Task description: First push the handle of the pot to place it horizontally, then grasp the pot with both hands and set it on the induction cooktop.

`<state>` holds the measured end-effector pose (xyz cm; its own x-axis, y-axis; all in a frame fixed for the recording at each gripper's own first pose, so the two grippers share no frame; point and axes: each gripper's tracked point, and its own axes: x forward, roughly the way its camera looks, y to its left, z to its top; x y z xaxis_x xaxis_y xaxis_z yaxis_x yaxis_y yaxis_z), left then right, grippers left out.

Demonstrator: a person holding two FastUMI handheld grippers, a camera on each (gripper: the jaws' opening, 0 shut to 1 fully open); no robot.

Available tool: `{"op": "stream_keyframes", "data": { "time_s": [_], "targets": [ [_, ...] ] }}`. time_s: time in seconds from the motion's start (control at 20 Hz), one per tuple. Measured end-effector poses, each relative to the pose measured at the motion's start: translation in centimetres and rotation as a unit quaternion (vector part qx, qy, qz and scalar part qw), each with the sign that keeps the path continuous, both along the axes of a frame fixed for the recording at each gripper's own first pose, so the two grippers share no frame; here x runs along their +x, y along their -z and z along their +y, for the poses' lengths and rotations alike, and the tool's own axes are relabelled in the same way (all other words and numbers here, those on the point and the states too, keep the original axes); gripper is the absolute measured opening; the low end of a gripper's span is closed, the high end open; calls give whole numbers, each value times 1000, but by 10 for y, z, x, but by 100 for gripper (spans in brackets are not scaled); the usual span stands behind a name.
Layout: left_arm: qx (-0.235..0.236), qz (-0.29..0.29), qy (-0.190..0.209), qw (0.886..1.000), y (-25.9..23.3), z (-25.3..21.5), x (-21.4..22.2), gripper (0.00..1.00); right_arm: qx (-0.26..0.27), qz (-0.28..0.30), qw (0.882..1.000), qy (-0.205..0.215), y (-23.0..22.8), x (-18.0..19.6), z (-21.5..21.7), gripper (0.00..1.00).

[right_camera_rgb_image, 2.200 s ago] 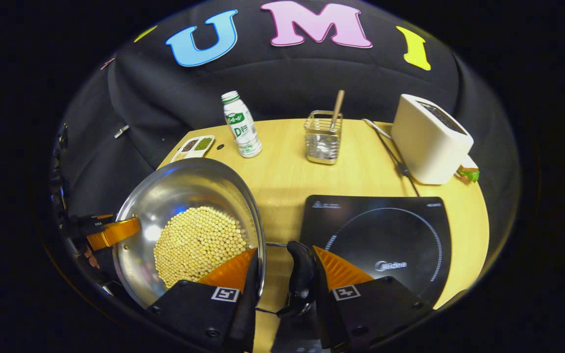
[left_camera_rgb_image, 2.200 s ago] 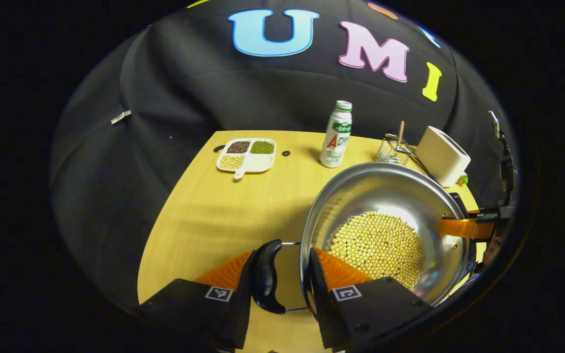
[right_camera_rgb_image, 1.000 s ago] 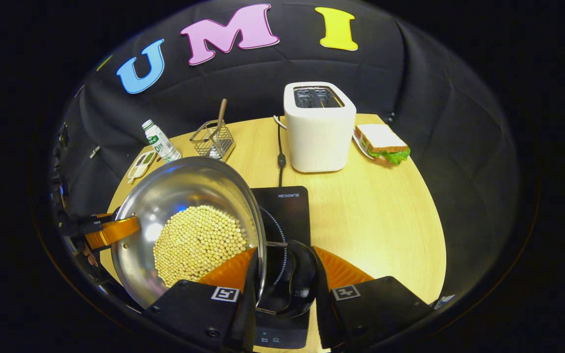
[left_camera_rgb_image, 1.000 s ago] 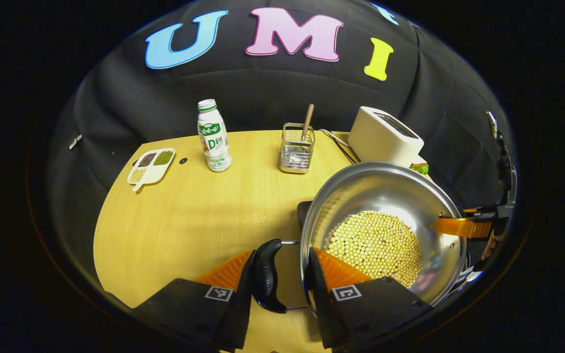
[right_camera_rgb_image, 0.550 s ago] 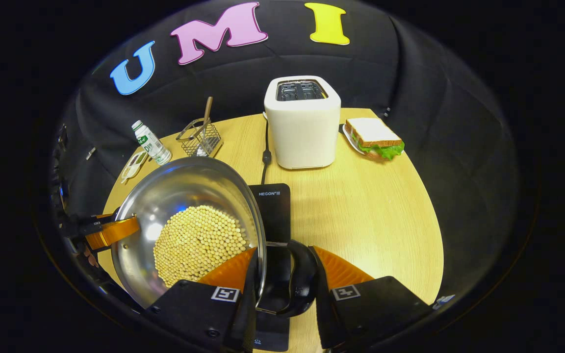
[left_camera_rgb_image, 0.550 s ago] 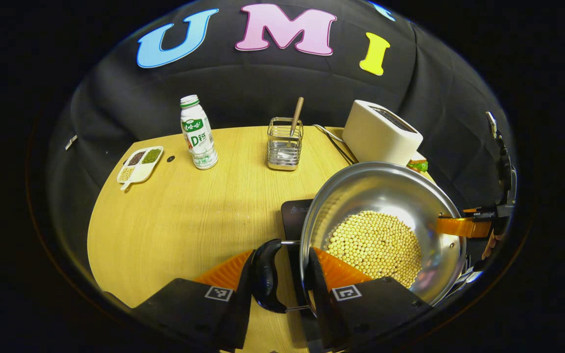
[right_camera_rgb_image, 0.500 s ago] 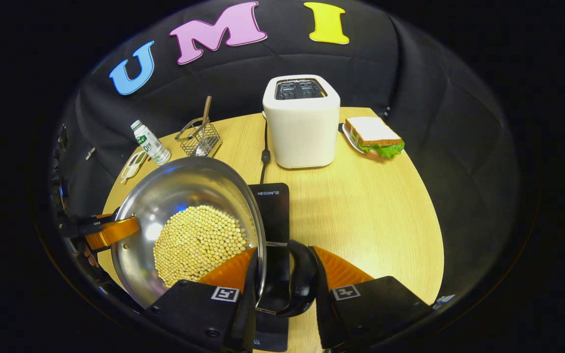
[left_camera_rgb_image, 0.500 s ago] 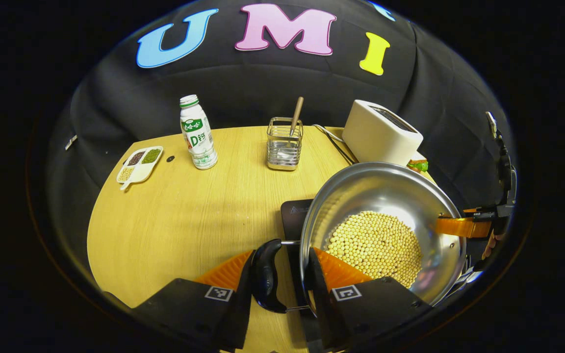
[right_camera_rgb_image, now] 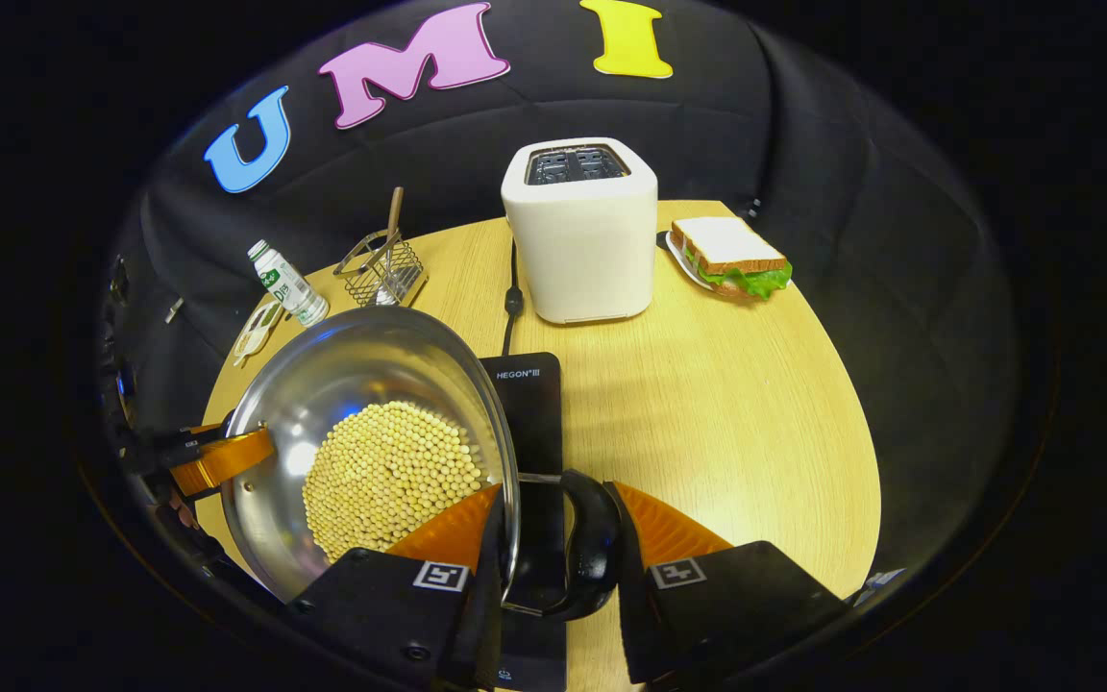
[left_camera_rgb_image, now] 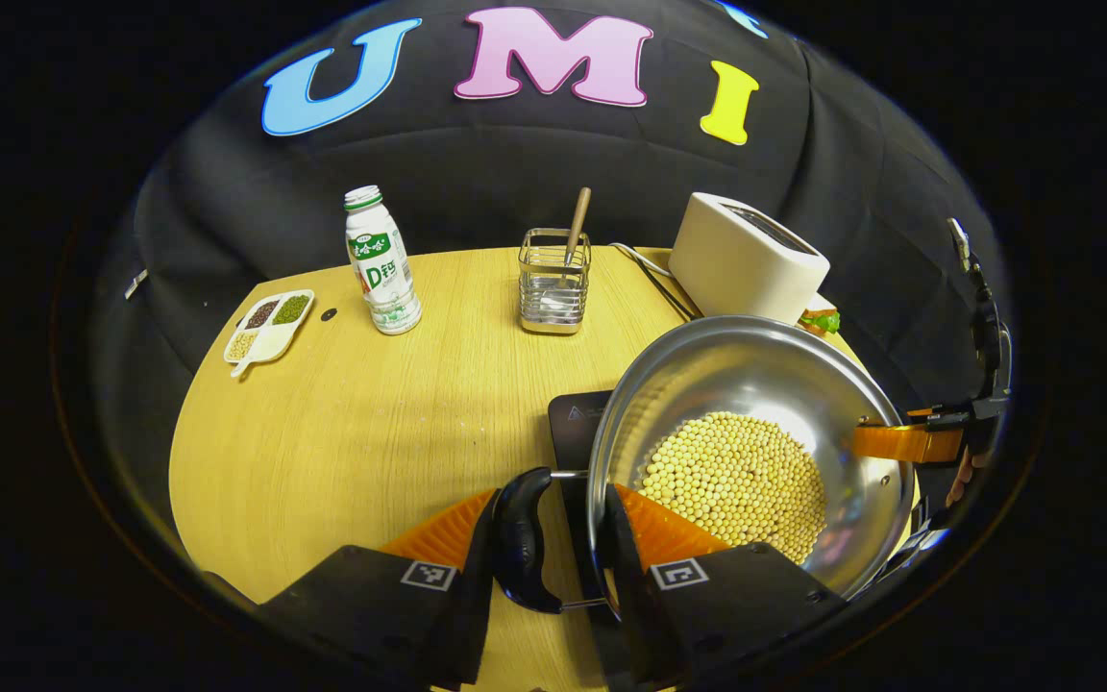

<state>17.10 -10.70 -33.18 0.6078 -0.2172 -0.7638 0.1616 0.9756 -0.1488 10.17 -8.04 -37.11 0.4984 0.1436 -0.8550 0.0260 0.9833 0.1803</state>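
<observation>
Jaws clamping shiny pot (left_camera_rgb_image: 765, 384), beans (left_camera_rgb_image: 731, 481) inside

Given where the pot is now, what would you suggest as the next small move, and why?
Probably lower it. Both grippers, left and right, grip the pot's handles, and the induction cooktop already shows beneath it.

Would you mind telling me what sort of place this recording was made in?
It looks like a mock kitchen counter staged in a recording booth: a wooden table against black cloth, set with a toaster, an induction cooktop and a steel pot of beans.
</observation>
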Motion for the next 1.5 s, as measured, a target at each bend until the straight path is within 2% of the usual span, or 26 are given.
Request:
{"op": "stream_keyframes", "data": {
  "time_s": [0.15, 0.3, 0.35, 0.55, 0.65, 0.75, 0.8, 0.85, 1.15, 1.25, 1.5],
  "targets": [
    [-3, 1, 0, 1000, 0, 0, 1, 59, 1, 0, 1000, 1, -1, 0, -1, 58],
    [-3, 2, 0, 1000, 0, 0, 0, 60, 2, 1, 1000, 4, 1, 0, -1, 53],
    [-3, 2, 0, 1000, 0, 0, 0, 60, 1, 0, 1000, 4, 0, 0, 0, 58],
    [-1, 3, 3, 1000, 0, 0, 0, 63, 0, -1, 1000, 5, -1, 0, -1, 59],
    [-6, 0, 9, 1000, -2, -3, 0, 66, -4, -6, 1000, 5, -2, 1, -3, 64],
    [-12, -7, 8, 1000, -7, -6, 0, 83, -10, -13, 1000, 13, -4, 0, -9, 82],
    [-11, -11, 5, 1000, -8, -5, 1, 89, -11, -15, 1000, 16, -9, 1, -12, 99],
    [-12, -14, 3, 1000, -11, -5, 0, 96, -9, -18, 1000, 19, -9, 1, -12, 99],
    [-16, -46, -15, 999, -44, 1, -7, 96, -28, -74, 996, 30, -49, -1, -20, 99],
    [-20, -61, -21, 998, -61, 5, -12, 96, -46, -112, 992, 23, -75, -1, -21, 99],
    [-41, -109, -46, 992, -112, 16, -27, 96, -52, -196, 979, 30, -148, -3, -13, 99]
  ]
}}
